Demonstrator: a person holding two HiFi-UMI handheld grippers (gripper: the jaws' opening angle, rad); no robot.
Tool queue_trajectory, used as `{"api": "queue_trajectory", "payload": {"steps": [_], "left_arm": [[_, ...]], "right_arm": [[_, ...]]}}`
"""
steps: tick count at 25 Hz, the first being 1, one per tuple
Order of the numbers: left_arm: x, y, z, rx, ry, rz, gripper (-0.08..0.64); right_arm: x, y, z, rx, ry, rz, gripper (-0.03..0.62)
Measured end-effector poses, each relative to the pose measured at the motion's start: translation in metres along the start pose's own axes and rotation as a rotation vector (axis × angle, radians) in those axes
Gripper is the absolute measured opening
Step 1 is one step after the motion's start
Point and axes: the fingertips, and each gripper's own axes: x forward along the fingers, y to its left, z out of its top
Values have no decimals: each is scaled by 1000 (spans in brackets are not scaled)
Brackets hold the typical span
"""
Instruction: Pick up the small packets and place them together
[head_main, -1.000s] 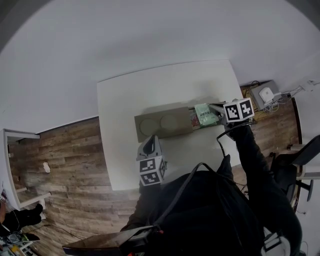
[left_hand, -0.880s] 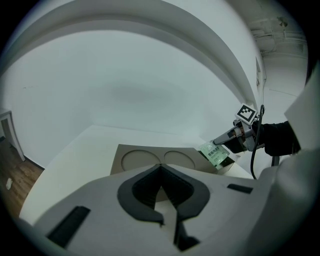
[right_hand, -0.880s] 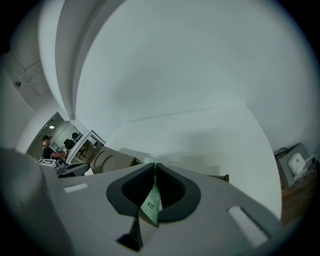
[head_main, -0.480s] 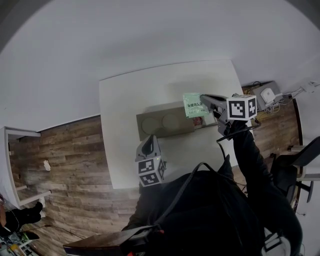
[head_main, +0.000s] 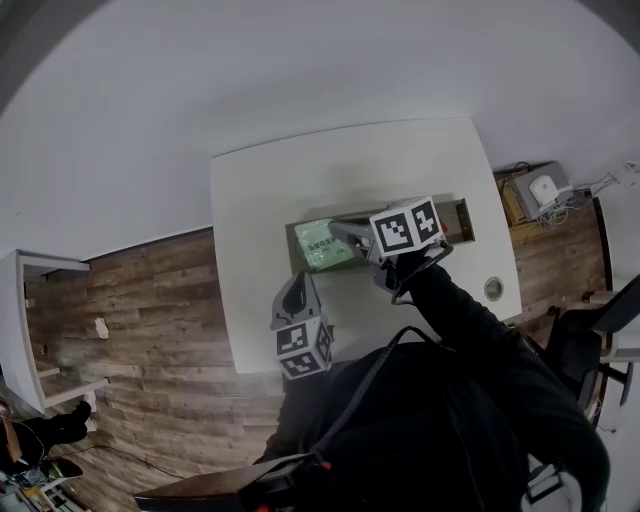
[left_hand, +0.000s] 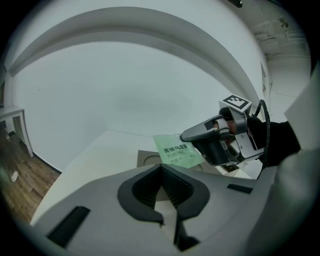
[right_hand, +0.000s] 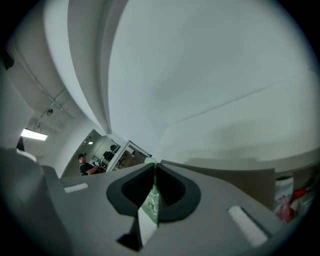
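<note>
A green packet (head_main: 323, 246) with dark print hangs over the left end of the brown cardboard tray (head_main: 455, 215) on the white table. My right gripper (head_main: 345, 233) is shut on the packet's right edge; in the right gripper view the packet (right_hand: 150, 202) stands edge-on between the closed jaws (right_hand: 152, 167). My left gripper (head_main: 298, 292) stays nearer me, apart from the tray, shut with nothing in it. In the left gripper view it (left_hand: 161, 170) faces the green packet (left_hand: 177, 151) and a round recess of the tray (left_hand: 147, 159). Red-and-white packets (right_hand: 284, 197) lie at the tray's right end.
A small round object (head_main: 492, 289) sits on the table (head_main: 260, 190) near its right front edge. Wood floor (head_main: 150, 320) lies to the left, and a white device with cables (head_main: 540, 190) to the right. A person (right_hand: 85, 165) is far off in a doorway.
My right gripper carried the green packet leftward, from the tray's right end to above its left end. The left gripper shifted only slightly.
</note>
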Motion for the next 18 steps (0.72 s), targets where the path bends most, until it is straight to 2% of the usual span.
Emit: {"api": "queue_trajectory", "payload": {"steps": [7,12,18], "left_arm": [[-8,13,-2,-5,0,8,-2],[-12,18,-2,-1,4,-1,-2],[-13,20,-3,4,7,-14,-2]], "right_arm": [[40,5,-17,-42,64,-69,18],[46,-4,-22,-52,65,-143,18],[47,-12,-27,-41,67,-189,21]]}}
